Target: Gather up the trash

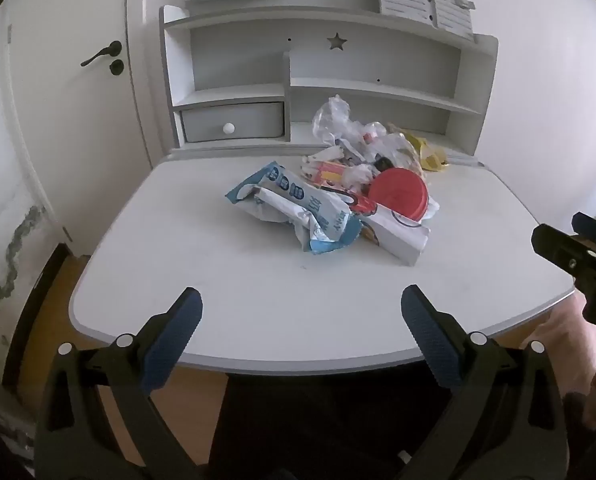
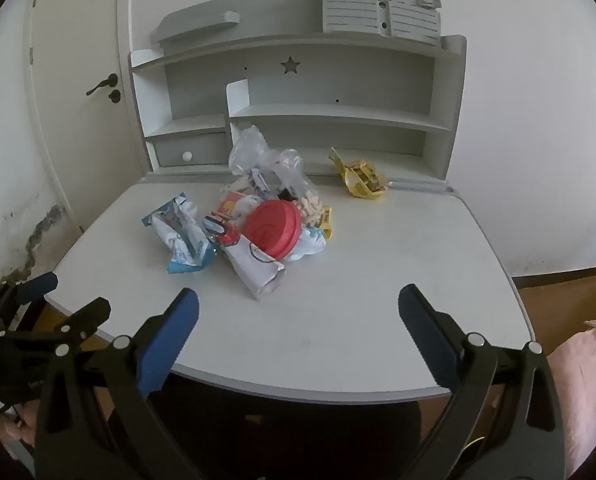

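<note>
A heap of trash lies mid-desk: a blue-and-white wrapper (image 1: 298, 208) (image 2: 182, 236), a red round lid (image 1: 398, 196) (image 2: 272, 228), a white carton (image 1: 398, 240) (image 2: 254, 272) and a crumpled clear plastic bag (image 1: 338, 120) (image 2: 258, 156). A yellow wrapper (image 2: 358, 180) (image 1: 430, 156) sits apart near the shelf base. My left gripper (image 1: 302, 308) hovers open over the desk's near edge, well short of the heap. My right gripper (image 2: 298, 308) is also open and empty above the near edge; in the left wrist view the right gripper (image 1: 566, 240) shows at the right.
The white desk (image 1: 258, 280) (image 2: 378, 280) carries a grey shelf unit (image 1: 378, 80) (image 2: 318, 92) with a small drawer (image 1: 234, 120) at its back. A door (image 1: 70, 100) stands to the left. A dark chair back sits below the desk's front edge. A pink sleeve (image 2: 586, 360) is at right.
</note>
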